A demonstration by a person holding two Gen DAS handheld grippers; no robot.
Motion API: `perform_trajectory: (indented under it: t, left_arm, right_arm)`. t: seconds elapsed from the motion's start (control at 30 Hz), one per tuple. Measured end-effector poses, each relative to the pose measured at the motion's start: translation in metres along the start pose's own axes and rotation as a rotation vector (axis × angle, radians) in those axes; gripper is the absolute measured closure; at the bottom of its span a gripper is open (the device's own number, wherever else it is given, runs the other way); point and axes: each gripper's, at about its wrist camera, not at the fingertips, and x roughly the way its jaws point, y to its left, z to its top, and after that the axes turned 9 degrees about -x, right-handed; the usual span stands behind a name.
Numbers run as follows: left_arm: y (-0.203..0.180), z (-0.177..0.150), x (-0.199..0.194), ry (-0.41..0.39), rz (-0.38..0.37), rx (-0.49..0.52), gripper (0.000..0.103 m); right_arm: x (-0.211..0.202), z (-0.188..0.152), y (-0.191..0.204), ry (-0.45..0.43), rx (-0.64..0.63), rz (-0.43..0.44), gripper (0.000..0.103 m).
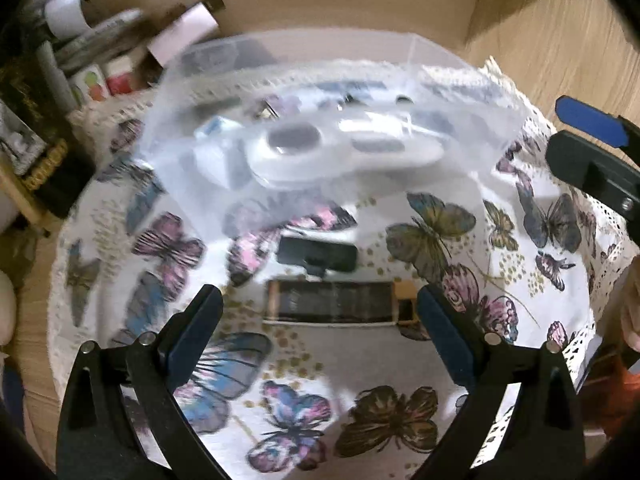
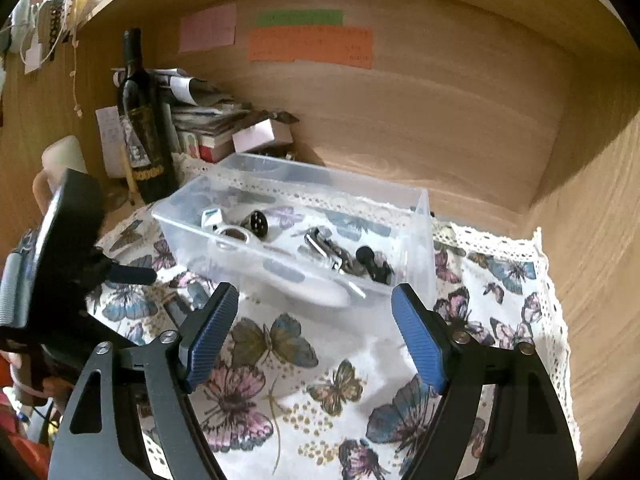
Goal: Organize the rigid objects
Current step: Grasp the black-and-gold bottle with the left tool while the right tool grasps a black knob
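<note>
A: What is the biggest thing?
B: The white butterfly-print cloth (image 2: 320,360), filling the lower frame. Next, the clear plastic box (image 2: 416,240) at centre, holding a white oval device (image 1: 304,148) and small dark metal parts (image 2: 340,252).
A: And the tools?
B: The left gripper (image 1: 320,312) is spread wide, around a dark flat rectangular object (image 1: 332,304) on the cloth, not touching. The right gripper (image 2: 316,332) is wide too, holding nothing.

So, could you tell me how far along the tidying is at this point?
Mostly done: the clear bin already holds white scissors and small metal pieces. Nothing is in hand; the left hand-held gripper and right hand-held gripper are open. Left on the cloth: a black block and a dark bar.
</note>
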Motion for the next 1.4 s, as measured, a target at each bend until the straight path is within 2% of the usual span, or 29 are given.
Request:
perform_trajectory:
  t: [0.1, 0.13, 0.17, 0.2, 0.33, 0.47, 0.57, 0.63, 0.77, 0.8, 0.87, 0.97, 1.23, 1.4]
  left_arm:
    - [-0.002, -0.002, 0.004, -0.012, 0.009, 0.026, 0.004]
    - [-0.002, -0.003, 0.003, -0.018, 0.010, 0.036, 0.008]
    - [-0.002, -0.003, 0.002, -0.017, -0.004, 0.044, 0.018]
    - [-0.001, -0.003, 0.000, -0.020, -0.017, 0.049, 0.023]
    - [0.013, -0.005, -0.006, -0.015, -0.059, 0.015, 0.023]
    - [0.036, -0.007, -0.023, -0.068, -0.027, -0.028, 0.023]
    - [0.055, -0.009, -0.038, -0.120, 0.010, -0.051, 0.023]
    - [0.065, -0.010, -0.047, -0.139, 0.008, -0.062, 0.023]
    - [0.079, -0.010, -0.059, -0.183, 0.025, -0.078, 0.023]
    - [0.081, -0.010, -0.061, -0.190, 0.027, -0.082, 0.023]
    - [0.086, -0.009, -0.062, -0.194, 0.019, -0.094, 0.023]
    - [0.087, -0.008, -0.061, -0.197, 0.018, -0.097, 0.023]
    - [0.078, -0.005, -0.064, -0.220, 0.011, -0.074, 0.023]
    - [0.068, 0.001, -0.072, -0.252, 0.004, -0.066, 0.023]
  right_arm:
    - [0.001, -0.002, 0.003, 0.010, -0.005, 0.014, 0.026]
    - [0.002, -0.001, 0.004, 0.013, -0.007, 0.022, 0.026]
    - [0.004, -0.001, 0.006, 0.018, -0.008, 0.035, 0.026]
    - [0.007, 0.000, 0.008, 0.023, -0.011, 0.051, 0.026]
    - [0.022, 0.004, 0.024, 0.053, -0.048, 0.093, 0.027]
    - [0.042, 0.005, 0.040, 0.096, -0.068, 0.154, 0.040]
    - [0.059, 0.008, 0.053, 0.136, -0.081, 0.201, 0.043]
    - [0.068, 0.009, 0.063, 0.166, -0.102, 0.226, 0.048]
    - [0.086, 0.013, 0.080, 0.204, -0.145, 0.247, 0.053]
    - [0.089, 0.013, 0.083, 0.213, -0.151, 0.250, 0.056]
    - [0.098, 0.014, 0.090, 0.236, -0.167, 0.258, 0.071]
    - [0.107, 0.013, 0.096, 0.247, -0.181, 0.247, 0.075]
    - [0.090, 0.009, 0.087, 0.197, -0.163, 0.217, 0.078]
    - [0.062, 0.012, 0.066, 0.122, -0.104, 0.186, 0.078]
